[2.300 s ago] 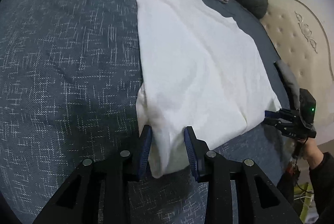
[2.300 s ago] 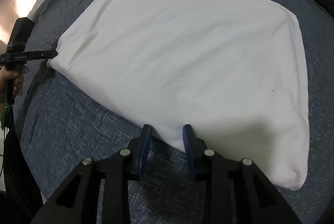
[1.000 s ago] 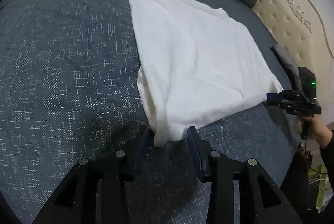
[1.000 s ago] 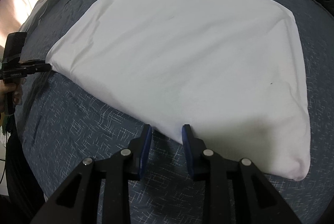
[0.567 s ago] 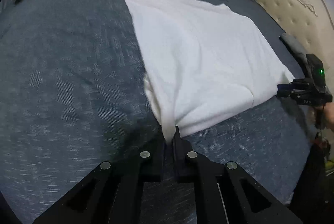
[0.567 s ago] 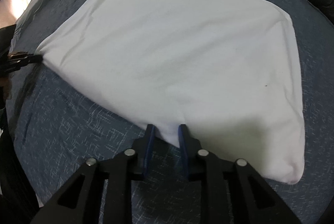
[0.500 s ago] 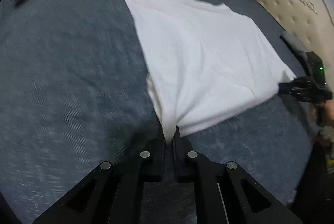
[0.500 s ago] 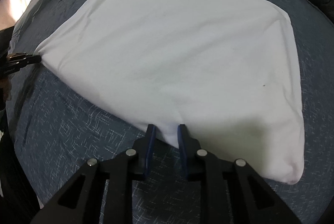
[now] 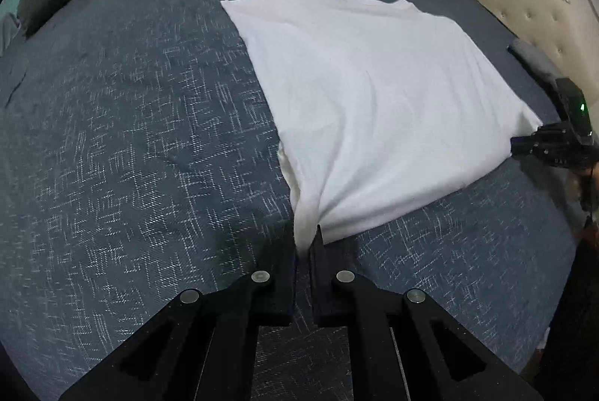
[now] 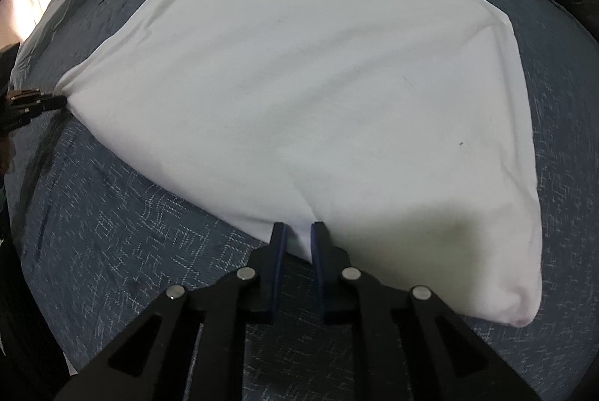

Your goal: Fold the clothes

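Jaws pinch white garment [image 9: 367, 109]; left gripper [image 9: 304, 244]; right gripper [image 10: 298, 240] closing.

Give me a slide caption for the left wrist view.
Left gripper pinches a corner of the white shirt on the bed.

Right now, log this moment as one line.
left gripper: shut on white garment corner | right gripper: closing on its edge | bed: garment flat
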Action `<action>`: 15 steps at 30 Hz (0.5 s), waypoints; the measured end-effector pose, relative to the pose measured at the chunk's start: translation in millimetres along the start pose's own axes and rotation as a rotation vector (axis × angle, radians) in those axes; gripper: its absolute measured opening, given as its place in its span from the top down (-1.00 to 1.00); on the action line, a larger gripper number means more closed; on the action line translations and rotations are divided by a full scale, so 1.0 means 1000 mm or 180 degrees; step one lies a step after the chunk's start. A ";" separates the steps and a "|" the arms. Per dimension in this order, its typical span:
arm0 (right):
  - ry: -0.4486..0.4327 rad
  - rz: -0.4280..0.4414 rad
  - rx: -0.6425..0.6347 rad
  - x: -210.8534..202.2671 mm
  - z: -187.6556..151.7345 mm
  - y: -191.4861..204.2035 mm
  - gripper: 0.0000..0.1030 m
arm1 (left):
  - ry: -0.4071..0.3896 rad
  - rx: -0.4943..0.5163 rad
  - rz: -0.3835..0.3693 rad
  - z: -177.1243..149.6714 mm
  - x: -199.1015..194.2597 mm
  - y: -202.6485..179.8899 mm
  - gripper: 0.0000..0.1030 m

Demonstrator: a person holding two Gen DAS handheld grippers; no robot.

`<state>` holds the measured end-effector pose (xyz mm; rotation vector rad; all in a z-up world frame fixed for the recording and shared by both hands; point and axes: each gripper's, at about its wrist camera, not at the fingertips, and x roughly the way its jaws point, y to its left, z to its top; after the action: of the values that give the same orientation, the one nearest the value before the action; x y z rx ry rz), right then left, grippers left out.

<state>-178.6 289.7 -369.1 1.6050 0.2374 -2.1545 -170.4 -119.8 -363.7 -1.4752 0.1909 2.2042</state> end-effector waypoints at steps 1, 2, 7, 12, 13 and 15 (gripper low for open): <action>-0.0027 0.0052 0.0053 -0.003 0.000 -0.003 0.79 | 0.0027 0.0007 0.0005 -0.001 0.002 -0.002 0.89; -0.0055 0.0104 0.0105 -0.007 -0.001 -0.006 0.78 | 0.0069 -0.0013 -0.0033 -0.004 0.005 -0.004 0.89; -0.0347 0.0289 0.0535 -0.043 -0.015 -0.048 0.02 | 0.0057 -0.0249 -0.0254 -0.011 0.007 0.000 0.88; -0.0558 0.0286 0.1313 -0.072 -0.046 -0.119 -0.04 | 0.0080 -0.0243 -0.0249 -0.011 0.011 -0.003 0.87; -0.0549 0.0312 0.1441 -0.073 -0.053 -0.129 -0.04 | 0.0074 -0.0298 -0.0283 -0.011 0.011 -0.001 0.87; -0.0531 0.0382 0.1629 -0.071 -0.061 -0.142 -0.04 | 0.0063 -0.0408 -0.0352 -0.011 0.010 0.002 0.87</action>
<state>-172.1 457.6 -338.5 1.6232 -0.4879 -2.3575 -164.8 -122.6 -377.9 -1.5372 -0.0259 2.1484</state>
